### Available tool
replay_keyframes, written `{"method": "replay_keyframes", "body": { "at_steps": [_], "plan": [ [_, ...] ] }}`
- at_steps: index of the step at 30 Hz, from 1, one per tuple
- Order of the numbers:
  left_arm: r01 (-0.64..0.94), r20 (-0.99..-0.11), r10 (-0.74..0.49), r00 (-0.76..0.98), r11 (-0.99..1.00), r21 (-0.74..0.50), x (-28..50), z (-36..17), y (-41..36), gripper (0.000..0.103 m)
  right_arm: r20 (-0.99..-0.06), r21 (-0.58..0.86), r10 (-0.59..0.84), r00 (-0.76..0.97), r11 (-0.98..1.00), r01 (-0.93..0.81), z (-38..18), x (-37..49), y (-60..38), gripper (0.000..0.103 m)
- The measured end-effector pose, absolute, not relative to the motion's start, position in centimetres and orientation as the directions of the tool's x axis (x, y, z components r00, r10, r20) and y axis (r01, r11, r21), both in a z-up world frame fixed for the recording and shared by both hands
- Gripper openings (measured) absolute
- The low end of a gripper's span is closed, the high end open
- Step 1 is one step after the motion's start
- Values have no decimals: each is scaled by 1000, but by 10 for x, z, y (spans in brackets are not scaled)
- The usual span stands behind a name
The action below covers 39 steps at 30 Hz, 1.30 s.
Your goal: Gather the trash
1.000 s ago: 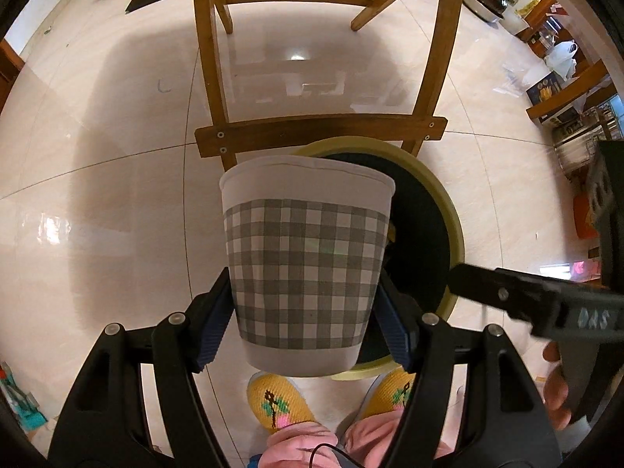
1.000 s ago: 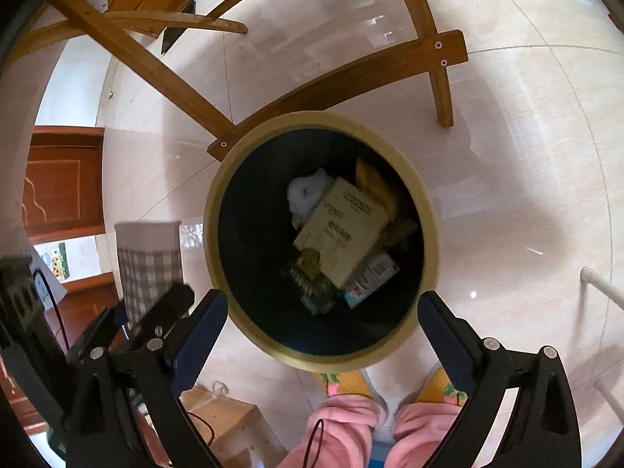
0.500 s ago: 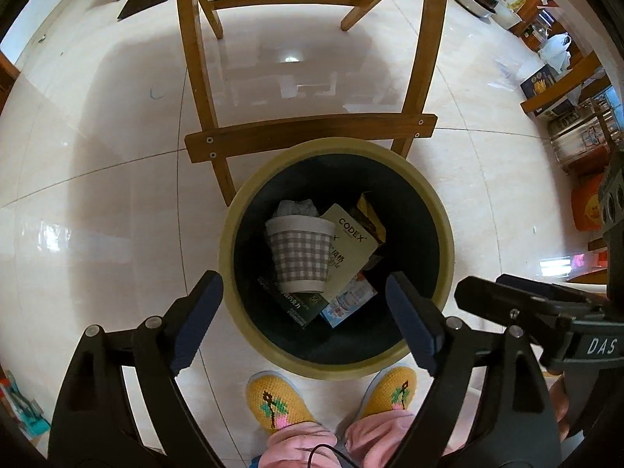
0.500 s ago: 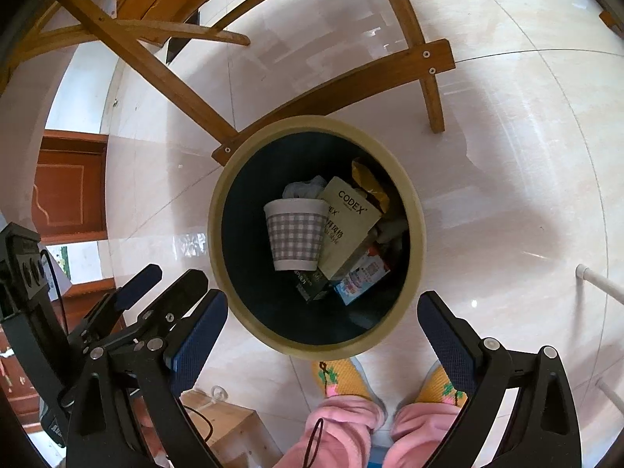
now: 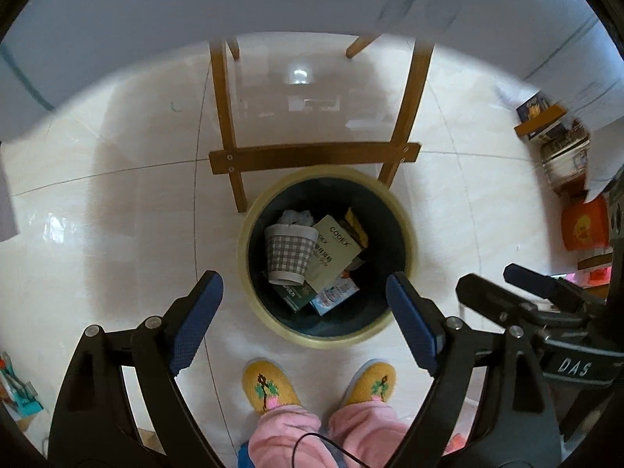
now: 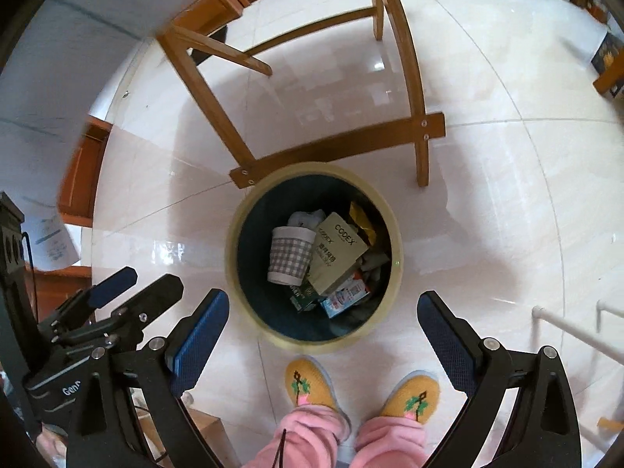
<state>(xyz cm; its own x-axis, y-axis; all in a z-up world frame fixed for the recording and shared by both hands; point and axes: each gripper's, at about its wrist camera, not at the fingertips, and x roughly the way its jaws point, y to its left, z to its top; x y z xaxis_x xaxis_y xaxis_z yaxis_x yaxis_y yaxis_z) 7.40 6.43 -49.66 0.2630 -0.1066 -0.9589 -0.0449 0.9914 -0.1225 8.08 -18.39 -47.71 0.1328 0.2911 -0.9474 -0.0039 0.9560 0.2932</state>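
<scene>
Gleaming cream floor tiles (image 5: pixel 117 202) | wooden chair (image 5: pixel 312 156) beside bin (image 5: pixel 249 273) – checked cup (image 5: pixel 290 253) inside | both tongs apart, empty

Glossy cream tile floor (image 5: pixel 117 195); wooden chair legs (image 5: pixel 224 117); pale wall (image 5: pixel 156 7).

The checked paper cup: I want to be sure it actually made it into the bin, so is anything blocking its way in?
Nothing visible does. The checked paper cup already lies inside the bin, on the CODEX box. The left gripper hangs open and empty above it, as does the right gripper.
</scene>
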Motion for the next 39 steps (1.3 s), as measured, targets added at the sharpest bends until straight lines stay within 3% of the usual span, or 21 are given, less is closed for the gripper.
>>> {"method": "replay_keyframes", "body": {
  "at_steps": [10,20,31,39],
  "plan": [
    [-76,-965,-86,247,991,-108,64,-387,62,85,-954,238,239,181,971,-27,-367,66,-181,99],
    [-129,-948,-56,314,986,-101,48,-228,67,85,-933,213,238,271,970,-120,-200,54,-168,99],
    [-158,-886,50,461,987,-27,38,-59,74,85,-885,217,268,380,961,-171,-28,47,-160,99],
    [-147,-842,57,536,989,-26,36,18,63,85,-829,214,270,490,962,-168,70,55,-164,99]
  ]
}}
